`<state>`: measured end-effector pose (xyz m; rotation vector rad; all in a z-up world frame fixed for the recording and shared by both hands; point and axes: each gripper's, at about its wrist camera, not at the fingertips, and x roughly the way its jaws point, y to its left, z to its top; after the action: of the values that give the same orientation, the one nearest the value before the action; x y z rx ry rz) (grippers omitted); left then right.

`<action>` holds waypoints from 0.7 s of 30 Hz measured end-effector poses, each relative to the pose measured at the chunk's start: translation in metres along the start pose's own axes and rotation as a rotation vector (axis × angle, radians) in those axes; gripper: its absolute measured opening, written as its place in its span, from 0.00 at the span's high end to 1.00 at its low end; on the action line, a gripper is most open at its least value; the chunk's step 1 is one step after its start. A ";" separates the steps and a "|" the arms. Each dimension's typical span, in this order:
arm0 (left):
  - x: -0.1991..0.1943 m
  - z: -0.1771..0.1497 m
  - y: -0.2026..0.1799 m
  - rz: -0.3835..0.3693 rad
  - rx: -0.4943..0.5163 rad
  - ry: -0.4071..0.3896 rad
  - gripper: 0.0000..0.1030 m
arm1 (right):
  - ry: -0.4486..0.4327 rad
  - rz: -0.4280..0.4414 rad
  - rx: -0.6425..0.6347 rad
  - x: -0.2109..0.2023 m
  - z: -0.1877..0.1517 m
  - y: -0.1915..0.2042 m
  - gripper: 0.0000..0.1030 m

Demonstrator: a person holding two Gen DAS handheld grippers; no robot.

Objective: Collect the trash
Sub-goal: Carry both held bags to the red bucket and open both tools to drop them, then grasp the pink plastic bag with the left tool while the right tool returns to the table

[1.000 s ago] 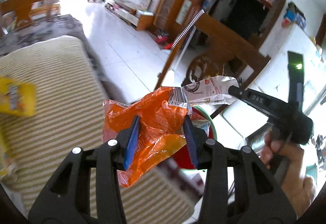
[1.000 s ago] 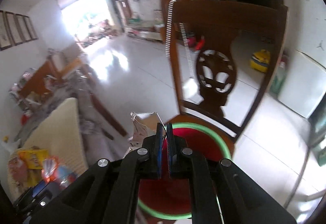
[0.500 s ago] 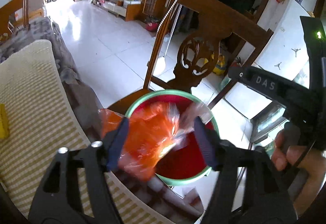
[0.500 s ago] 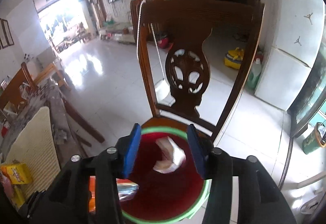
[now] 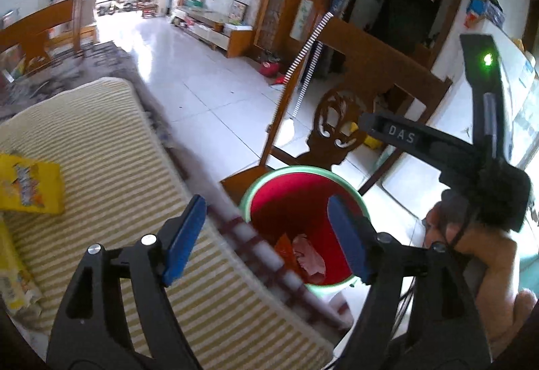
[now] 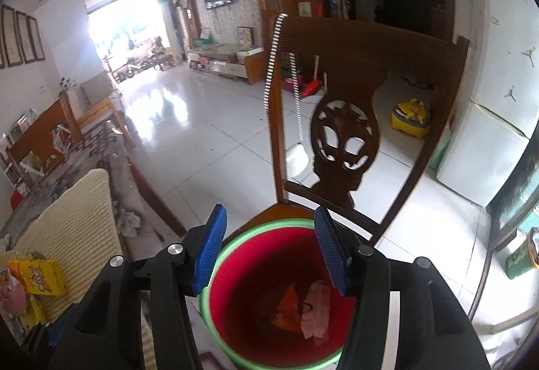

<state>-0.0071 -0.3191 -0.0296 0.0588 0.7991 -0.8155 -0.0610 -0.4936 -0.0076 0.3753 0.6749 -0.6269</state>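
Task looks partly done, w/ more left: striped table mat (image 5: 111, 167) has a yellow snack pack (image 5: 28, 188) plus other wrappers at its left edge, not yet collected. Red bucket (image 6: 256, 272) w/ green rim, on the chair seat, holds an orange wrapper (image 6: 286, 306) & a pale crumpled wrapper (image 6: 315, 309) at the bottom. Left gripper (image 5: 266, 235) & right gripper (image 6: 269, 255) are both over the bucket, jaws opening, nothing between them.

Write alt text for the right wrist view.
The right gripper, jaws opening and empty, hangs over a red bucket holding an orange wrapper and a pale wrapper. A carved wooden chair stands behind it.
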 end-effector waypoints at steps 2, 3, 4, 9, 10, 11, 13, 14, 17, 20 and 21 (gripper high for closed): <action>-0.017 -0.006 0.018 0.018 -0.037 -0.011 0.30 | 0.000 0.020 -0.026 -0.002 0.000 0.012 0.47; -0.023 -0.009 0.024 0.029 -0.048 -0.014 0.30 | 0.004 0.033 -0.039 -0.002 -0.001 0.018 0.47; -0.033 -0.012 0.035 0.046 -0.067 -0.023 0.30 | 0.007 0.044 -0.049 -0.002 -0.002 0.023 0.47; -0.081 -0.031 0.092 0.146 -0.157 -0.047 0.29 | 0.011 0.106 -0.128 -0.005 -0.009 0.060 0.43; -0.095 -0.037 0.110 0.188 -0.171 -0.048 0.29 | 0.014 0.120 -0.147 -0.005 -0.011 0.069 0.43; -0.103 -0.040 0.120 0.215 -0.174 -0.048 0.29 | 0.021 0.136 -0.167 -0.005 -0.013 0.078 0.43; -0.128 -0.048 0.152 0.323 -0.176 -0.052 0.29 | 0.036 0.164 -0.193 -0.005 -0.018 0.093 0.43; -0.137 -0.052 0.166 0.367 -0.179 -0.050 0.29 | 0.042 0.179 -0.206 -0.005 -0.020 0.101 0.43; -0.159 -0.062 0.213 0.478 -0.236 -0.014 0.28 | 0.054 0.214 -0.253 -0.006 -0.028 0.125 0.42; -0.172 -0.080 0.262 0.572 -0.316 0.052 0.29 | 0.072 0.257 -0.287 -0.007 -0.036 0.149 0.42; -0.176 -0.087 0.275 0.584 -0.340 0.071 0.29 | 0.079 0.275 -0.294 -0.007 -0.039 0.156 0.42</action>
<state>0.0508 0.0135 -0.0430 0.0162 0.9163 -0.1224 0.0174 -0.3535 -0.0119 0.2139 0.7631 -0.2468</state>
